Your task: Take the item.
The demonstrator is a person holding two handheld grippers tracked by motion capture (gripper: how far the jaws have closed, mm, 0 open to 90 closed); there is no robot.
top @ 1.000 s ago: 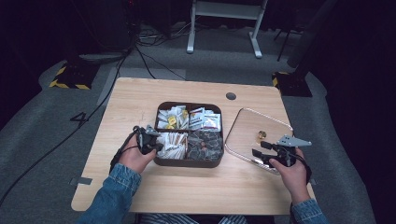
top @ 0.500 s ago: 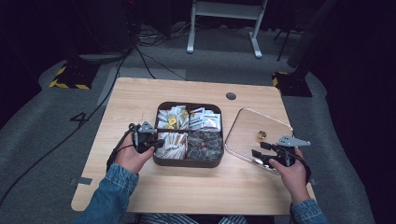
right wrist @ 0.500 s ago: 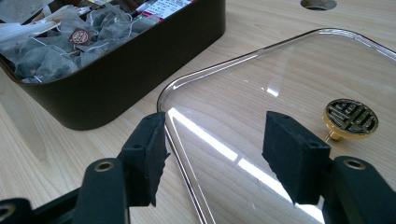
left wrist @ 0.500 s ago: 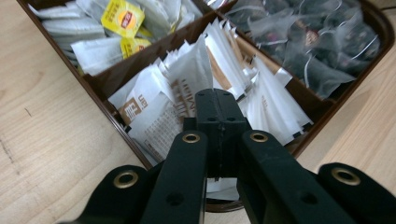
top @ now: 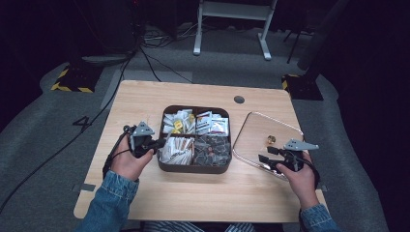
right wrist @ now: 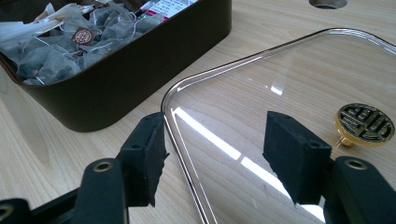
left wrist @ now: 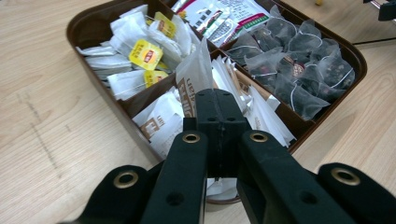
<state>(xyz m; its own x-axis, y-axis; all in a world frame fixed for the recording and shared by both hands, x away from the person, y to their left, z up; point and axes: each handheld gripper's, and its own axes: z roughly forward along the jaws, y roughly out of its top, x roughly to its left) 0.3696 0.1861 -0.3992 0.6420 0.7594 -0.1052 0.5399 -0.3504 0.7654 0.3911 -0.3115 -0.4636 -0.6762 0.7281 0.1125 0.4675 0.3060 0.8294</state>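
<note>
In the high view, one brown box (top: 195, 166) with four compartments is standing in the middle of the counter (top: 203, 195). The left tool (top: 155, 144) is hovering at the box's left edge, over the near left compartment, and it is pinching one white paper sachet (top: 170, 145) there. One clear lid (top: 256, 140) is lying flat on the counter just to the right of the box, with one small gold knob (top: 270, 140) on it. The right tool (top: 267, 154) is sitting at the near edge of this lid.

In the left gripper view, the left tool (left wrist: 219, 109) is clenched, and its two jaws are pressing together on the white sachet (left wrist: 192, 79), which is sticking up beyond the tips. The other sachets are lying below it in the box (left wrist: 79, 28). The far compartment is holding bags with yellow tags (left wrist: 148, 51), and the compartment to the right is holding dark mesh bags (left wrist: 299, 60); I cannot count them exactly.

In the right gripper view, the right tool (right wrist: 215, 149) is standing half open. The rim of the lid (right wrist: 289, 70) is running between its two jaws, but the pads are not touching it. The gold knob (right wrist: 366, 123) is lying just beyond the right jaw, and the box (right wrist: 140, 70) is standing farther to the left.
</note>
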